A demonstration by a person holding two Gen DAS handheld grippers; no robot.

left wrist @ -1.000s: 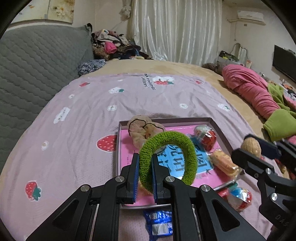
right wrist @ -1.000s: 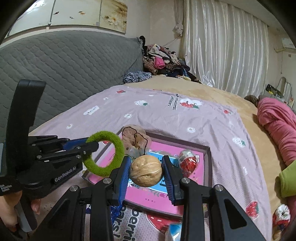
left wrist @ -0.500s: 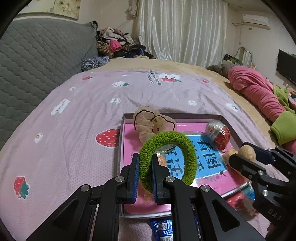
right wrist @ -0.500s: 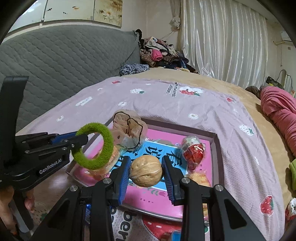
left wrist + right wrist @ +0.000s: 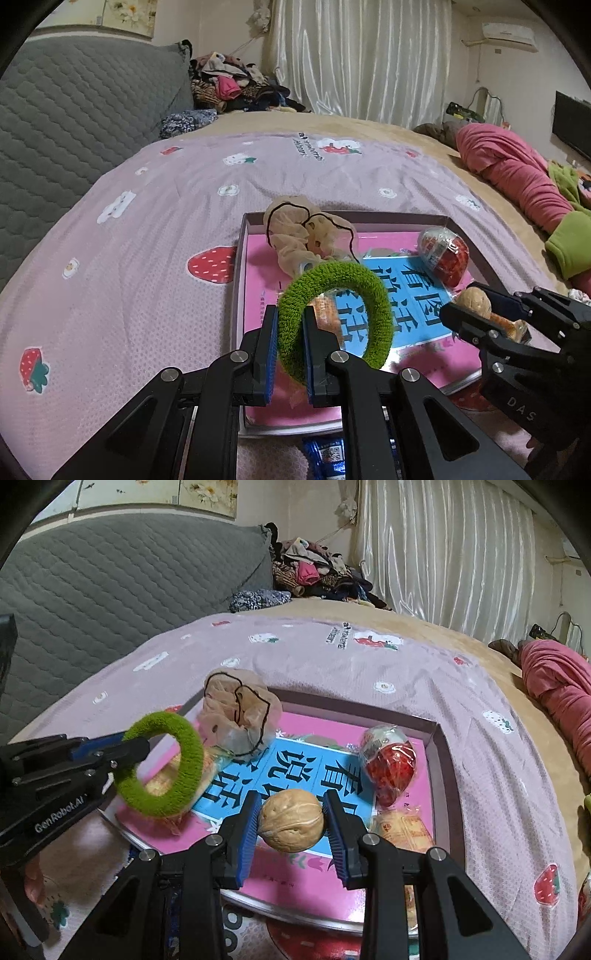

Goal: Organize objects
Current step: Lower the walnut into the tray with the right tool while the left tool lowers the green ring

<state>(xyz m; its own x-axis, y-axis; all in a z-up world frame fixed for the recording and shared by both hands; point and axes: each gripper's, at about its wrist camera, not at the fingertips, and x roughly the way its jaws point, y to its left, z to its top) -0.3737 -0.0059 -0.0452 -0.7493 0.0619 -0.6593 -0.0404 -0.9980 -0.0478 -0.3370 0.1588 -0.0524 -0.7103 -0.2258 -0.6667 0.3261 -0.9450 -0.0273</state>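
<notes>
Bedroom: bed (image 5: 155,236) with a pink strawberry-print cover, grey quilted headboard (image 5: 74,122), white curtains (image 5: 362,59) behind. A shallow tray (image 5: 443,760) with a pink and blue liner lies on the cover. Left gripper (image 5: 290,332) is clamped on a fuzzy green hair ring (image 5: 369,291), holding it upright over the tray's near left part. Right gripper (image 5: 291,818) is clamped on a walnut (image 5: 290,819), held above the tray's near middle. In the tray: beige sheer scrunchie (image 5: 236,716) at the far left corner, red foil-wrapped egg (image 5: 389,766) on the right, orange snack packet (image 5: 402,827) just below the egg. A blue wrapper (image 5: 325,454) lies on the bed by the tray's near edge.
</notes>
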